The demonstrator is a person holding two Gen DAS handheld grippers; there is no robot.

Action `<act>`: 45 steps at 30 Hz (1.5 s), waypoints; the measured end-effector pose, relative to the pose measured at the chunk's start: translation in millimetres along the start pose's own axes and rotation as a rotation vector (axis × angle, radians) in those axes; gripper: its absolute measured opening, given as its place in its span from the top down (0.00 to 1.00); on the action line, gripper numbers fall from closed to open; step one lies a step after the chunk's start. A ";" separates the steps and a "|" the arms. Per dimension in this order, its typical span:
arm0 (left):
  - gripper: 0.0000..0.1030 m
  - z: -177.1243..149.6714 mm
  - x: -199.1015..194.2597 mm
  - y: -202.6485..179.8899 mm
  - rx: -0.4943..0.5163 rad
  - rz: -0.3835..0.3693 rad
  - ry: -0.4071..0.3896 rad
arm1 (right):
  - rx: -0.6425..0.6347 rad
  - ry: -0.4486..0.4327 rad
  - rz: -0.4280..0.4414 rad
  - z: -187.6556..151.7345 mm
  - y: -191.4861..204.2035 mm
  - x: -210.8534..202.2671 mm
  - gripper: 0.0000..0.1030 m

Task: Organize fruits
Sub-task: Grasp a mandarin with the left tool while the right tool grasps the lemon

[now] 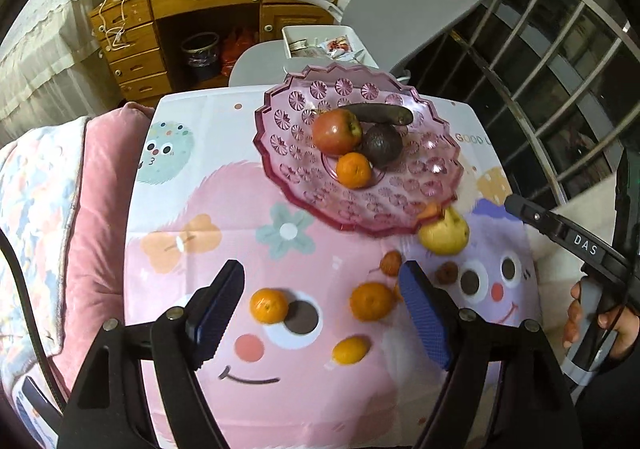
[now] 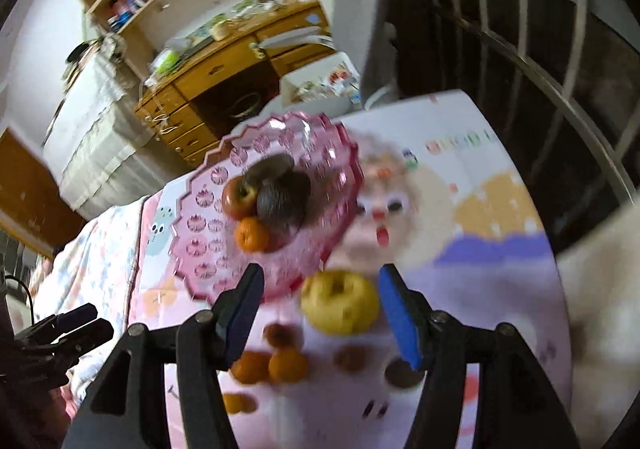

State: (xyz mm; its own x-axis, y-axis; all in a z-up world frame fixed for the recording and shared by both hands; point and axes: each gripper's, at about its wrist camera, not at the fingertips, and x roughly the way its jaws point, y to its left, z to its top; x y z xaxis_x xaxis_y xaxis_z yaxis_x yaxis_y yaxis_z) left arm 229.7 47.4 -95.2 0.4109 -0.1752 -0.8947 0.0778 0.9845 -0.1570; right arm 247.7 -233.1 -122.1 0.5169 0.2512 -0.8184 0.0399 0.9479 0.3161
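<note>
A pink glass plate [image 1: 432,185] holds a red apple [image 1: 337,131], a dark avocado [image 1: 382,145], a dark long fruit [image 1: 380,115] and a tangerine [image 1: 353,169]. A yellow pear [image 1: 444,233] lies just outside its near rim. Three tangerines [image 1: 269,305] [image 1: 371,301] [image 1: 350,349] and two small reddish fruits [image 1: 390,263] lie on the cloth. My left gripper [image 1: 322,303] is open above the tangerines, empty. My right gripper [image 2: 320,307] is open, with the yellow pear [image 2: 340,307] between its fingers, not gripped. The plate [image 2: 200,245] shows blurred beyond.
The table wears a pink cartoon cloth [image 1: 280,401]. A pink cushion [image 1: 100,185] lies left. A grey chair [image 1: 404,5] with a white tray [image 1: 320,43] stands behind the table, a wooden desk [image 1: 192,13] beyond. Window bars [image 1: 560,49] run along the right.
</note>
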 end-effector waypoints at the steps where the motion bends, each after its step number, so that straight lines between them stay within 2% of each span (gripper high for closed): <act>1: 0.22 -3.2 -2.6 2.5 0.006 -0.004 -0.001 | 0.019 0.005 -0.002 -8.0 2.5 -4.5 0.42; 6: 0.21 -23.6 -15.6 20.0 0.064 -0.025 0.020 | 0.108 0.016 -0.014 -41.6 12.9 -19.2 0.42; 11: 0.18 -40.8 -22.8 38.0 0.117 -0.026 0.037 | 0.217 0.058 0.016 -70.4 25.6 -21.0 0.41; 15: 0.17 -53.2 -24.3 53.5 0.151 -0.031 0.061 | 0.316 0.101 0.072 -93.6 37.6 -13.7 0.41; 20: 0.17 -65.1 -15.2 72.4 0.182 -0.030 0.095 | 0.399 0.149 0.084 -114.0 53.1 -1.4 0.41; 24: 0.17 -67.3 -1.8 79.2 0.212 -0.042 0.120 | 0.510 0.200 0.127 -132.8 61.0 12.3 0.42; 32: 0.17 -61.8 37.0 76.0 0.296 -0.053 0.141 | 0.663 0.310 0.068 -153.0 71.4 47.7 0.42; 37: 0.17 -58.0 65.6 69.4 0.357 -0.081 0.082 | 0.728 0.307 0.024 -156.9 72.5 61.6 0.42; 45: 0.17 -54.1 114.0 65.1 0.367 -0.112 0.060 | 0.826 0.340 -0.038 -159.0 70.1 87.2 0.44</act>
State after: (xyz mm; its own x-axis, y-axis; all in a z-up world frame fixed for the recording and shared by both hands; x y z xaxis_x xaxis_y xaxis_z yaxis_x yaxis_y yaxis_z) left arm 232.5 91.8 -230.1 0.3284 -0.2700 -0.9051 0.4437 0.8901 -0.1045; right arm 159.5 -113.6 -247.7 0.2264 0.3917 -0.8918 0.7227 0.5463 0.4234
